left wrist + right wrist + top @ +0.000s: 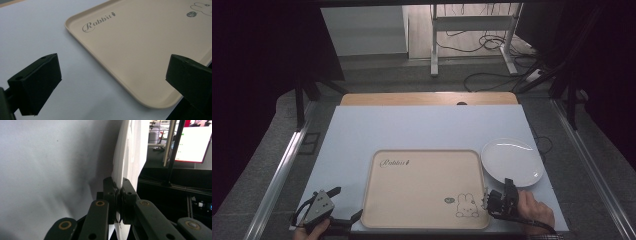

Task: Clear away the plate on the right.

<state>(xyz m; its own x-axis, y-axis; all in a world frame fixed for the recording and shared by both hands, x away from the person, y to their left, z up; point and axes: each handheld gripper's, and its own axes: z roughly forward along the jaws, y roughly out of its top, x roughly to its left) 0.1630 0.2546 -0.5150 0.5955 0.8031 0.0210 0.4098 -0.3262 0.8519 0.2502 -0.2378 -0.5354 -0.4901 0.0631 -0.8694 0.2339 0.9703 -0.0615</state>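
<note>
The right gripper [507, 186] has pinched the plate [512, 161] at its near rim; stiff, smooth and breakable, so slippery there. The left gripper [343, 202] gapes empty.

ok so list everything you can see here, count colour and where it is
plate: 1, white, right of the tray on the white mat, its near rim pinched in the right tool
tray: 1, beige with a rabbit drawing and the word Rabbit, middle of the mat near the person
mat: 1, white, covering most of the table
table: 1, wood, a strip showing at the mat's far edge
desk frame: 1, white, on the floor beyond the table, cables around it
left tool: 1, black with a grey plate on top, near left corner of the tray, jaws wide apart
right tool: 1, black, near right of the tray, shut on the plate's rim
hands: 2, at the bottom edge, one behind each tool
</note>
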